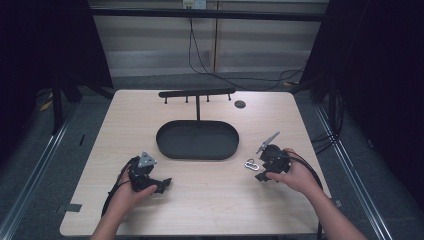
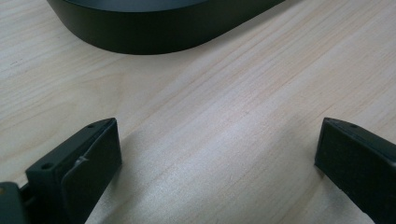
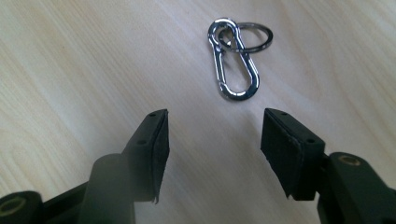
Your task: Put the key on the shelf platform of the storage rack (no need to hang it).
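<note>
The left hand-held gripper [image 1: 162, 184] sits low over the pale wood-grain counter [image 1: 210, 200], held in the person's left hand [image 1: 131, 192], with its two black jaws spread wide and nothing between them. In the left gripper view only bare wood lies between and just ahead of the jaws, so there is open room there; farther ahead the curved outer wall of the shallow black oval tray [image 2: 154, 32] crosses the view, apart from the jaw tips.

The right hand-held gripper [image 1: 260, 175], held in the person's right hand [image 1: 292, 175], is also spread, jaws parted and gripping nothing. Just beyond its jaw tips, a little toward its right jaw, lies the small silver metal carabiner clip [image 3: 233, 63] flat on the counter, not touched by either jaw. A thin silver metal key ring [image 3: 250, 37] is linked through the clip's far end and lies flat beside it. Bare wood surrounds the clip on all sides.

In the high view the clip [image 1: 251, 164] lies between the right hand-held gripper and the near right end of the tray [image 1: 170, 145], close to the gripper. Beyond the tray stands a black T-shaped rack with short pegs [image 1: 197, 94], and to its right a small dark round disc [image 1: 240, 104] lies near the counter's far edge. Both hands are well inside the near and side edges.
</note>
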Action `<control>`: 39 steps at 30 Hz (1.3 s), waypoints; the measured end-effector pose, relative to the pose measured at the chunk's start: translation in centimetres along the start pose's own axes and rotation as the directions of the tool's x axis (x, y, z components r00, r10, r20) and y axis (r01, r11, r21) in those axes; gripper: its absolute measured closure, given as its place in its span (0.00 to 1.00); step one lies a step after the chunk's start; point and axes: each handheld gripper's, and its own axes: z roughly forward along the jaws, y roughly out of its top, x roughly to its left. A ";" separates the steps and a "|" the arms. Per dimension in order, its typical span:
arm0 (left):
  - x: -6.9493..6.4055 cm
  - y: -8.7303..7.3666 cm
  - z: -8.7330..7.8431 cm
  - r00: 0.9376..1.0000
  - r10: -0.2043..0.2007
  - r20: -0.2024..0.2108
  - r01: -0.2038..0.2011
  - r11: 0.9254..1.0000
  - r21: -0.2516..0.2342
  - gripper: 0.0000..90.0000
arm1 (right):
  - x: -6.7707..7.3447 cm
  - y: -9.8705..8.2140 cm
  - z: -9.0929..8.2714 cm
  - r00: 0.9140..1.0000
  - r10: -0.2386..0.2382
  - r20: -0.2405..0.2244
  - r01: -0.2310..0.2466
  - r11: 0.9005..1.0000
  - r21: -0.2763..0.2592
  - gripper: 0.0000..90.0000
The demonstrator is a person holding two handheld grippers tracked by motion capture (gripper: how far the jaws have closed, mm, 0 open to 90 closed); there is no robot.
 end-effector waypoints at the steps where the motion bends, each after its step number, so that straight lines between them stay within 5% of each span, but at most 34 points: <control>1: 0.0 0.0 0.0 1.000 0.000 0.001 0.000 1.000 0.000 0.00 | 0.0 0.3 0.1 1.000 -0.010 0.011 0.010 1.000 0.011 0.49; 5: 0.0 0.0 0.0 1.000 -0.001 0.003 0.001 1.000 0.004 0.00 | -0.3 1.7 0.5 0.997 -0.075 0.033 0.073 0.996 0.044 0.49; 20: 0.0 0.0 0.0 1.000 -0.001 0.004 0.001 1.000 0.003 0.00 | -1.0 4.6 2.0 0.992 -0.125 -0.014 0.125 0.981 0.147 0.63; 26: 0.0 0.0 0.0 1.000 -0.001 0.005 0.001 1.000 0.003 0.00 | -0.8 5.2 2.4 0.991 -0.132 -0.035 0.136 0.973 0.189 0.75; 31: 0.0 0.0 0.0 1.000 0.000 0.005 0.000 1.000 0.003 0.00 | -0.7 5.6 2.5 0.990 -0.139 -0.036 0.143 0.961 0.238 0.76; 39: 0.1 0.1 0.0 1.000 0.009 0.004 -0.009 1.000 0.003 0.00 | -0.6 5.5 2.2 0.993 -0.107 -0.043 0.114 0.959 0.259 0.76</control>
